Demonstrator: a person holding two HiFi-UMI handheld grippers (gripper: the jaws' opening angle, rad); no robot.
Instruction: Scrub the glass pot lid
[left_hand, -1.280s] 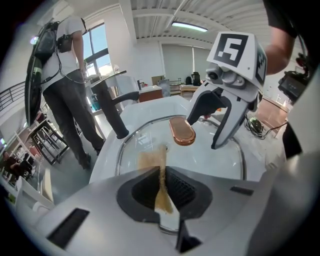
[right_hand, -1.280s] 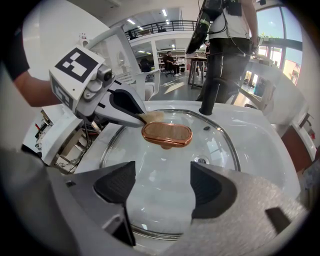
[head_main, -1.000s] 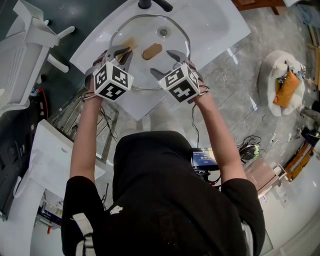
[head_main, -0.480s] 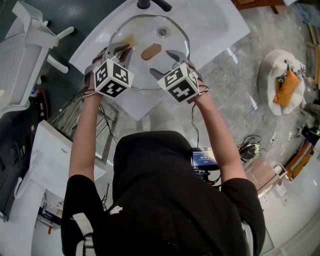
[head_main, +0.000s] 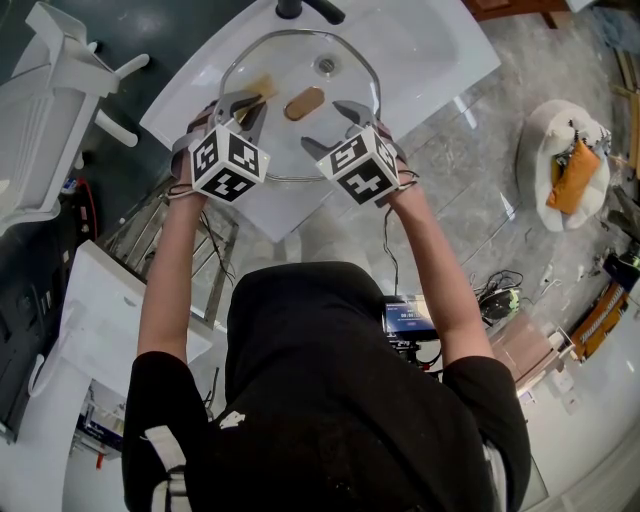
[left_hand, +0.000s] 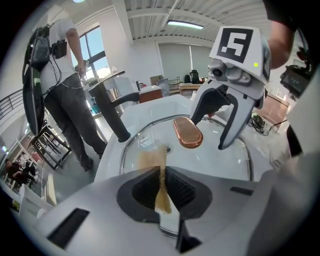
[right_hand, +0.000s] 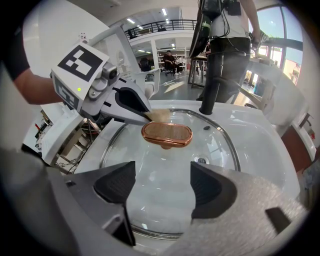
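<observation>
"Looking down from above, where was the lid?"

"The lid (head_main: 290, 145) lay flat in the white sink (head_main: 430, 50), with its copper knob (head_main: 304, 102) in the middle. Both grippers were over its near half. The left gripper (head_main: 245, 105) was left of the knob, and the right gripper (head_main: 330, 128) was just right of it."

"And the left one's own camera?"

"Its jaws were pinched on a thin tan pad (left_hand: 161, 190). The pad's free end stuck out forward over the glass (left_hand: 220, 160), left of the knob (left_hand: 187, 132). I couldn't tell whether it pressed on the glass. The right gripper (left_hand: 212, 131) faced it across the knob with its jaws spread. A black tap (left_hand: 110, 112) stood at the back of the sink, and somebody (left_hand: 65, 80) stood beyond it."

"The right one's camera?"

"The jaws were wide apart (right_hand: 162, 187) with nothing gripped, and the lid's near rim ran across the gap between them. Past that sat the knob (right_hand: 166, 134). The left gripper's tip (right_hand: 142, 116) and the pad (right_hand: 159, 116) were just beside its far left edge."
</observation>
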